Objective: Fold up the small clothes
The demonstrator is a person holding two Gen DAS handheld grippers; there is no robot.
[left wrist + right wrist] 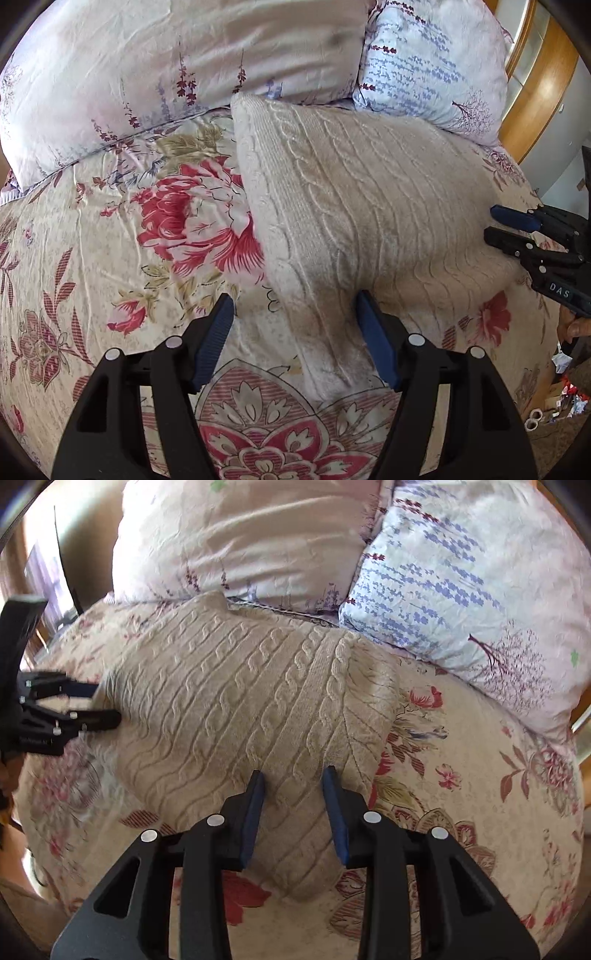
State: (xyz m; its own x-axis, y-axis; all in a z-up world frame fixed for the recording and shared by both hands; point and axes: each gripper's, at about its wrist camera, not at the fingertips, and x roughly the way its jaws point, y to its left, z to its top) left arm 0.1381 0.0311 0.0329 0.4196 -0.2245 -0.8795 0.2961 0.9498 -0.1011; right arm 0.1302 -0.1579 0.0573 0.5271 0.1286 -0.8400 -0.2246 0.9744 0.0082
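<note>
A beige cable-knit sweater (369, 206) lies folded on the floral bedspread (110, 258); it also shows in the right wrist view (240, 709). My left gripper (295, 306) is open, its fingers astride the sweater's near left corner. In the right wrist view the left gripper (107, 705) sits at the sweater's left edge. My right gripper (293, 779) is open over the sweater's near right part, with cloth between the fingers. In the left wrist view the right gripper (491, 223) sits at the sweater's right edge.
Two lavender-print pillows (184, 62) (436, 62) lie behind the sweater at the bed's head. A wooden bed frame (543, 74) runs at the far right. Small clutter lies on the floor (554, 406) beside the bed.
</note>
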